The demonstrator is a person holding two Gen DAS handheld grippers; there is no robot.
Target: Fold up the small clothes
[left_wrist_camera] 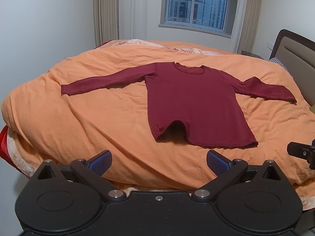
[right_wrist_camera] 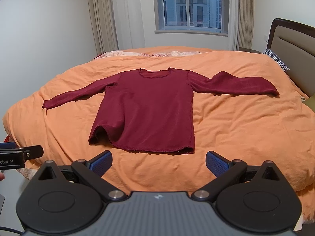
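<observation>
A dark red long-sleeved top (left_wrist_camera: 195, 102) (right_wrist_camera: 149, 110) lies flat on the orange duvet (left_wrist_camera: 94, 122) (right_wrist_camera: 236, 129), neck towards the window and both sleeves spread out sideways. Its hem is lifted into a small arch at the near left corner. My left gripper (left_wrist_camera: 158, 162) is open, short of the hem, with nothing between its blue pads (left_wrist_camera: 101, 162). My right gripper (right_wrist_camera: 158, 163) is open too, just in front of the hem, and empty. Each gripper shows at the edge of the other's view.
The bed fills the room's middle, with a padded headboard (right_wrist_camera: 291, 45) and a checked pillow (right_wrist_camera: 275, 59) at the right. A window (right_wrist_camera: 192, 5) with curtains stands behind the bed. White wall runs along the left. A folded patterned blanket (right_wrist_camera: 149, 54) lies at the far edge.
</observation>
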